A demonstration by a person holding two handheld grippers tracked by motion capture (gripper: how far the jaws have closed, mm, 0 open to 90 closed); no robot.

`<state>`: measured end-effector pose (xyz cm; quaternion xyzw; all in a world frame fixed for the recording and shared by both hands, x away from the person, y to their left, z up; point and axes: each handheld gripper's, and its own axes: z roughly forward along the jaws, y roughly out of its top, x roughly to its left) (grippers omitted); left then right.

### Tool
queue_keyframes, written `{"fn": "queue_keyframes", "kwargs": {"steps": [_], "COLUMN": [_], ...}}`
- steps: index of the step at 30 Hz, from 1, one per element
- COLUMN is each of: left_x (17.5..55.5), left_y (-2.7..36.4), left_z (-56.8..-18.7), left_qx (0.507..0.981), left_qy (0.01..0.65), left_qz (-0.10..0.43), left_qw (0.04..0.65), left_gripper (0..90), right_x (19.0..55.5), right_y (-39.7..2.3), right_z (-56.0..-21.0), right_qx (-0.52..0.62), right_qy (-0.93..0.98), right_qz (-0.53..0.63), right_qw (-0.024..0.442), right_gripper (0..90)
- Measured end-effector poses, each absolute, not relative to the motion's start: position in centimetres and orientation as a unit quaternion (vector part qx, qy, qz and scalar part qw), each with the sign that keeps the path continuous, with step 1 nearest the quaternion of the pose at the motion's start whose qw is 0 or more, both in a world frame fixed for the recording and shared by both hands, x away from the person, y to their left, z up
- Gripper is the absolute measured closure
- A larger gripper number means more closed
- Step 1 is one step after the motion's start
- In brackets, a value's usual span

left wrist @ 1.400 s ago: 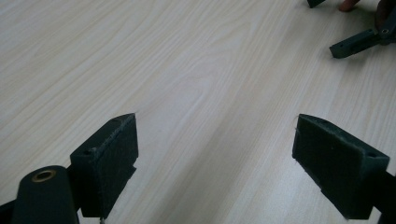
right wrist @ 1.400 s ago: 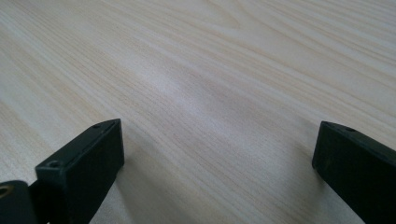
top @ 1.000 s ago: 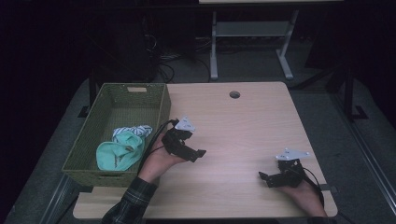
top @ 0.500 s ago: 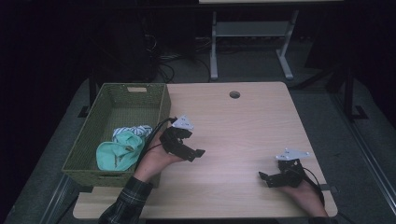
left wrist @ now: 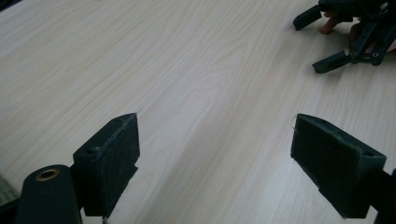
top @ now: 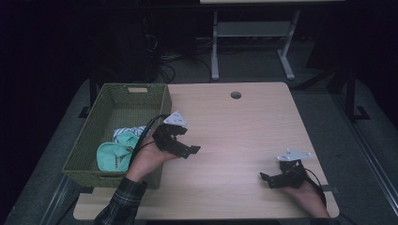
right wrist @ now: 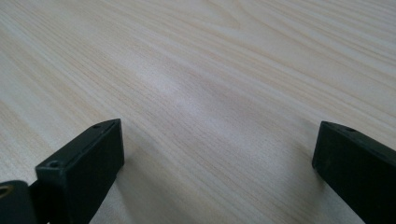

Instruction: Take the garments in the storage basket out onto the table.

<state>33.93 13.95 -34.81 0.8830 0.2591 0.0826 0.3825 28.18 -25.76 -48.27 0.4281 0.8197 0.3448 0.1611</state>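
My left gripper (top: 187, 149) hovers over the left part of the light wooden table (top: 244, 122), just right of a green woven basket (top: 112, 101). Its jaws stand wide open in the left gripper view, with nothing between the black pads (left wrist: 112, 156) but bare wood. My right gripper (top: 268, 180) rests low near the table's front right, also open, and its pads (right wrist: 88, 165) frame bare wood. The right gripper (left wrist: 350, 37) appears far off in the left gripper view's top right corner.
Inside the basket lie a teal cloth (top: 114, 153) and a striped white cloth (top: 129, 131). A round cable hole (top: 235, 95) sits near the table's far edge. A white-legged stand (top: 248, 33) is on the dark floor beyond.
The left gripper has drifted slightly left toward the basket. The right gripper has stayed put.
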Motion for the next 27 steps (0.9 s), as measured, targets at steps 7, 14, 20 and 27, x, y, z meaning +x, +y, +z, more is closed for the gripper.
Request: {"fn": "queue_keyframes", "kwargs": {"steps": [7,14,20,27], "left_x": [34.0,34.0,34.1,34.2], "left_y": [15.0,16.1,16.9,17.8], "left_z": [-34.5,-34.0,-33.9,-33.9], "left_qx": [0.878,0.874,0.871,0.866], "left_qy": [0.267,0.270,0.277,0.290], "left_qz": [0.084,0.095,0.097,0.102], "left_qw": [0.389,0.393,0.395,0.394], "left_gripper": [14.9,14.9,15.1,15.1], "right_x": [28.2,28.2,28.2,28.2], "right_y": [-25.8,-25.7,-25.7,-25.8], "right_z": [-48.3,-48.3,-48.3,-48.3], "right_qx": [0.428,0.429,0.428,0.428], "right_qy": [0.820,0.819,0.820,0.820], "right_qz": [0.345,0.345,0.345,0.345], "right_qw": [0.161,0.161,0.161,0.161], "right_gripper": [1.5,1.5,1.5,1.5]}}
